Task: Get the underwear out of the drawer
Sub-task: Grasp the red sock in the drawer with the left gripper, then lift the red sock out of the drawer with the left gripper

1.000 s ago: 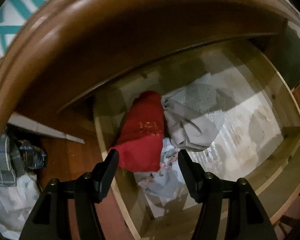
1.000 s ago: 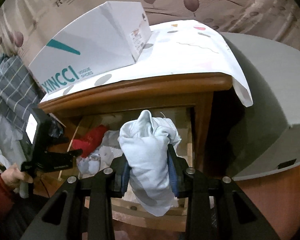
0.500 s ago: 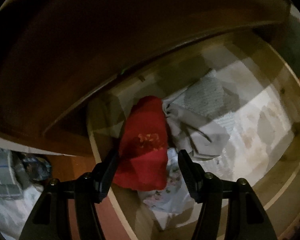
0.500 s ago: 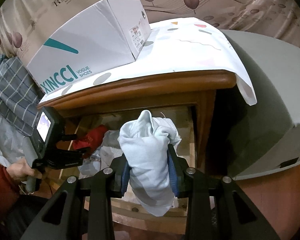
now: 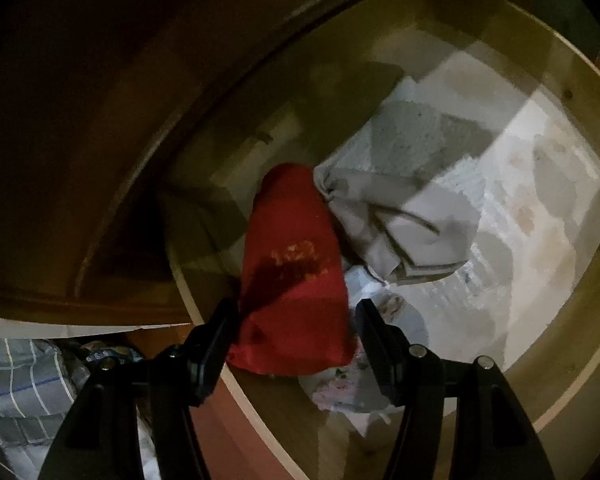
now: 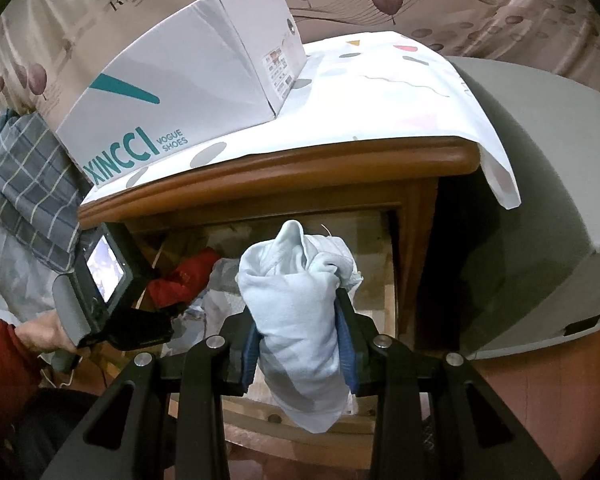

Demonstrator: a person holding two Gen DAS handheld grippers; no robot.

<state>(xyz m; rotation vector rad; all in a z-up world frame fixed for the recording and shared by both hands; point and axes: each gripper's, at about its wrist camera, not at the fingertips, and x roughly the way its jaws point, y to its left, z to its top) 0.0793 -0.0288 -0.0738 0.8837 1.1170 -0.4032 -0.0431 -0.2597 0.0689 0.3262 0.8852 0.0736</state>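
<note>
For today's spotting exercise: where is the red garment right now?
In the left wrist view, the red garment lies by the drawer's left wall, beside a grey garment, between the open left gripper's fingers.

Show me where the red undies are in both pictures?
Left wrist view: the red underwear lies low in the middle, between the open fingers of the left gripper.
Right wrist view: left of centre, inside the drawer.
Shared landmark: the grey cloth beside it.
</note>
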